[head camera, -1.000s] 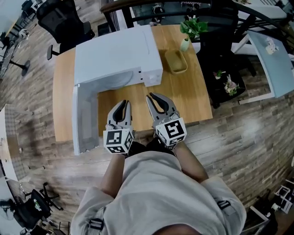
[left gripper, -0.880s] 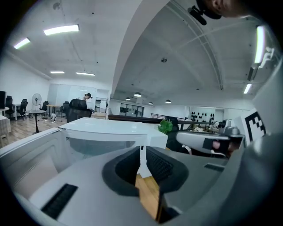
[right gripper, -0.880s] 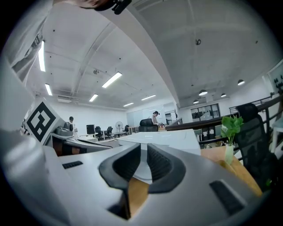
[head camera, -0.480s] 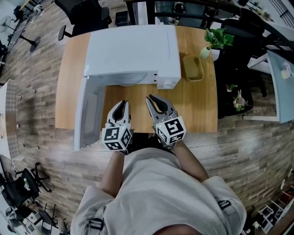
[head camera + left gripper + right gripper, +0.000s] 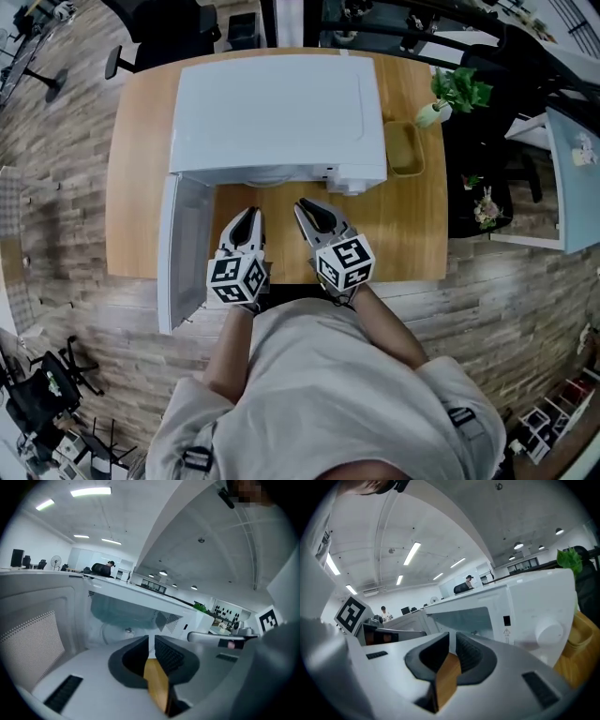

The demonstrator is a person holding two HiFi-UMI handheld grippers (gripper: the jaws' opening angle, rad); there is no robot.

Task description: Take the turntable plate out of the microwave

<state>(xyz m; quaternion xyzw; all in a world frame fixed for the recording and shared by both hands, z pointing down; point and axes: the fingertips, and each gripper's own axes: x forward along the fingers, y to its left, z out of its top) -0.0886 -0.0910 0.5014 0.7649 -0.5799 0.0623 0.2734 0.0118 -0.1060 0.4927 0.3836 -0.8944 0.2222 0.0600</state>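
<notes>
The white microwave (image 5: 277, 108) stands on the wooden table (image 5: 403, 234), its door (image 5: 183, 248) swung open to the left. In the opening a pale curved rim (image 5: 272, 173) shows, which may be the turntable plate; the left gripper view looks into the cavity (image 5: 122, 616), where a round glassy shape lies on the floor. My left gripper (image 5: 248, 216) and right gripper (image 5: 302, 204) hover side by side just in front of the opening, apart from it. Both point into it, left gripper (image 5: 151, 641) and right gripper (image 5: 452, 644) with the jaws nearly together and nothing between them.
A shallow wooden tray (image 5: 405, 150) and a small potted plant (image 5: 450, 94) stand right of the microwave. The control panel with its knob (image 5: 550, 632) is at the microwave's right. The open door juts past the table's front edge. Office chairs (image 5: 178, 19) stand behind the table.
Both grippers have come closer to the microwave's opening, and the view has shifted so the microwave sits more squarely ahead. The jaws look the same.
</notes>
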